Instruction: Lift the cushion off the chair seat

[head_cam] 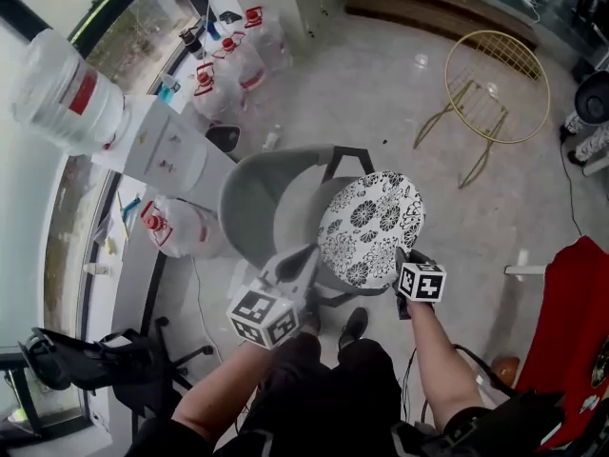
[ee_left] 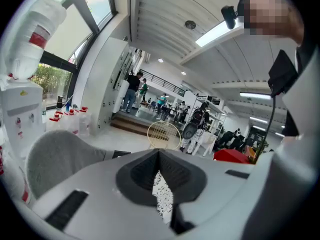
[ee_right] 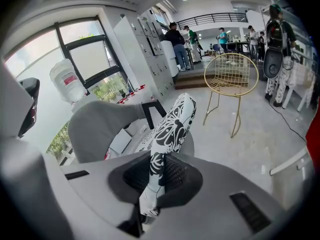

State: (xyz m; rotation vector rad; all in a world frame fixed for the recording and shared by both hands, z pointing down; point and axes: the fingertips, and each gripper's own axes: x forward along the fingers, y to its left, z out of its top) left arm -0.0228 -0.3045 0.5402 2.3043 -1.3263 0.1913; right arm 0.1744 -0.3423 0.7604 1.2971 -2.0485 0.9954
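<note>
Mid-lift, pinching the round black-and-white floral fabric cushion [head_cam: 371, 225] at 7 o'clock with the left gripper [head_cam: 303, 263] and 5 o'clock with the right gripper [head_cam: 403, 263], both clamped on fabric, tilted over the grey plastic shell chair [head_cam: 249, 198]; next, probably raising clear without slackening.

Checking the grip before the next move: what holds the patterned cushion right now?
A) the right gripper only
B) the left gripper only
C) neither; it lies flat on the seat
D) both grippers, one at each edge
D: the left gripper pinches one edge of the cushion and the right gripper pinches the other, with patterned fabric between the jaws in each gripper view.
</note>
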